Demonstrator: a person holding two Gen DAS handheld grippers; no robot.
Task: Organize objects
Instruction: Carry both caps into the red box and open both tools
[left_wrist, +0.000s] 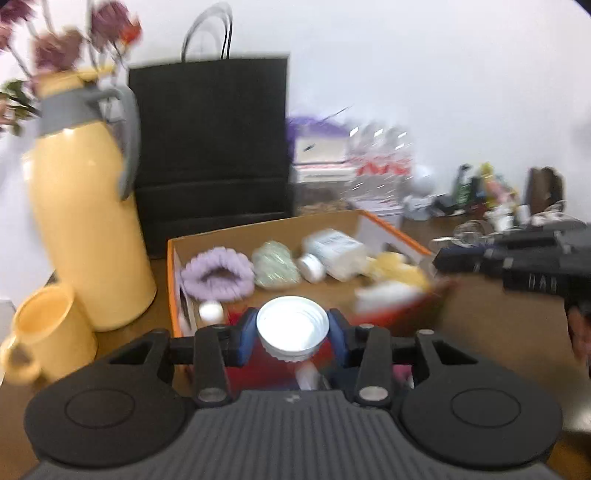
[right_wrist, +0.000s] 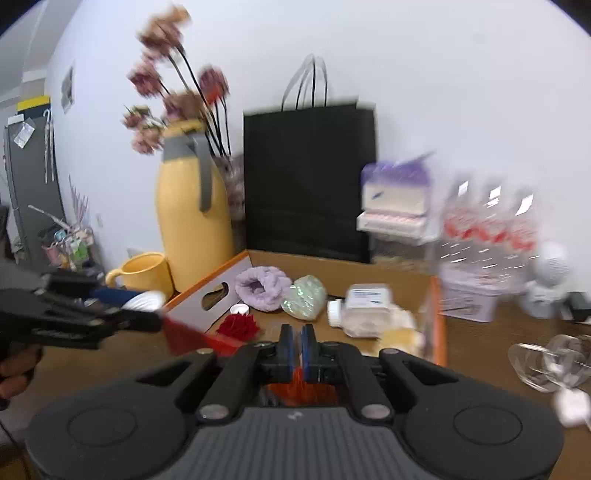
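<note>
Two blurred views; left claw (left_wrist: 292, 334) around white cap (left_wrist: 292, 328).

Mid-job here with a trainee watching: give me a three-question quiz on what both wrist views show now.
1. True or false: the left hand-held gripper holds a white cap.
2. Multiple choice: in the box, the purple scrunchie lies nearest to: A) the wall toward the thermos B) the wall toward the wine glasses C) outside the box.
3. Fill in: the right hand-held gripper has its jaws ___.

Key: 1 true; 2 A; 3 shut, and whether anything is pinched between them cannot be told.
</note>
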